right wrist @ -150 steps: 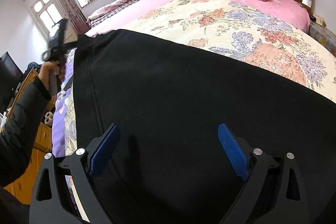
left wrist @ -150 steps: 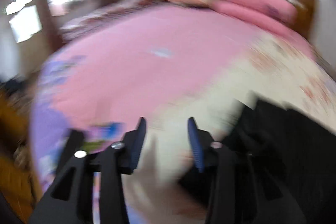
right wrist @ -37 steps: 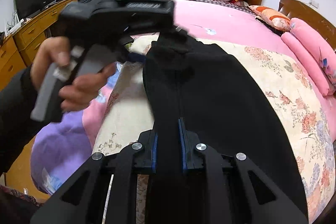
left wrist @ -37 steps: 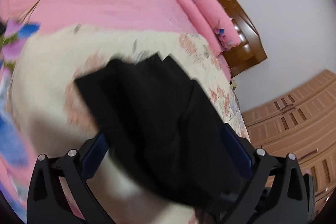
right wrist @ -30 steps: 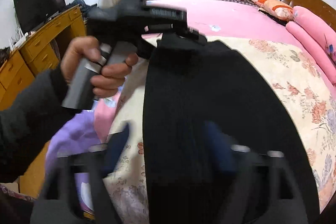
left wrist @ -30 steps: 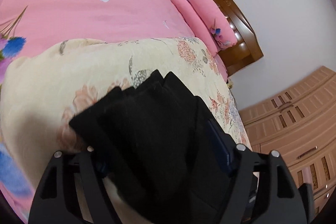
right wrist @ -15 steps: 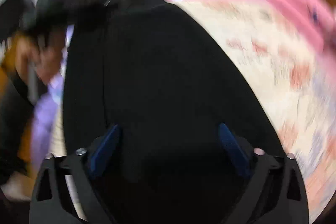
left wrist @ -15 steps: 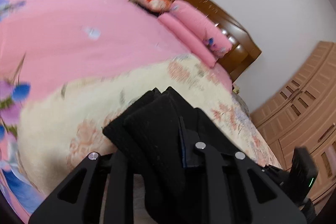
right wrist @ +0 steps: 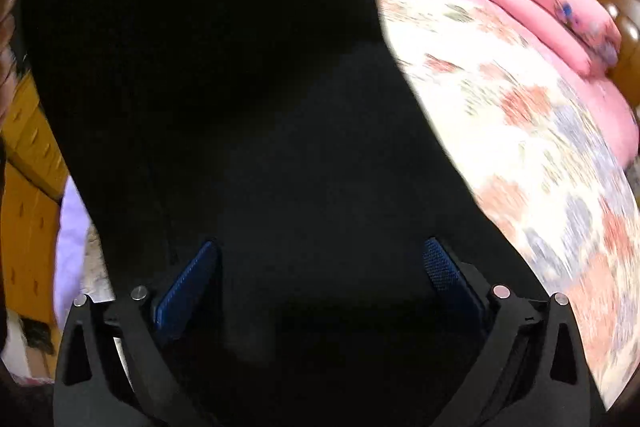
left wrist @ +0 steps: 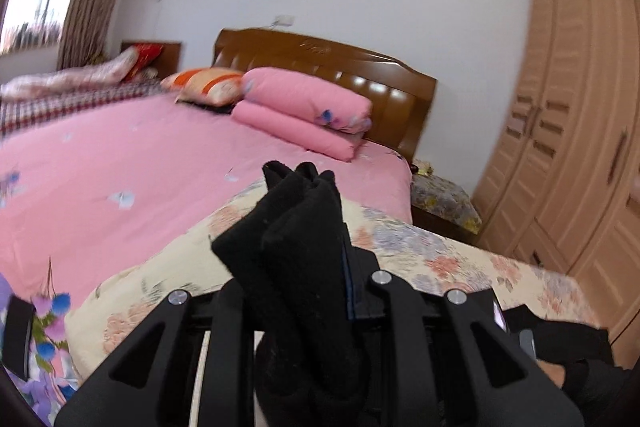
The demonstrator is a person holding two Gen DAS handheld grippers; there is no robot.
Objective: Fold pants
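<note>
Left wrist view: left gripper (left wrist: 304,291) clamped tight on a bunched end of the black pants (left wrist: 298,247), lifted above the floral quilt (left wrist: 420,251). Probably mid-fold, carrying this end over. Next, needs lowering it squarely onto the far part. Right gripper (right wrist: 320,275) spread wide over the spread pants on the bed, gripping nothing.

Bed (left wrist: 120,163) in pink sheet, floral quilt (left wrist: 400,247) across it, folded pink duvets (left wrist: 304,107), orange pillow (left wrist: 204,85)
</note>
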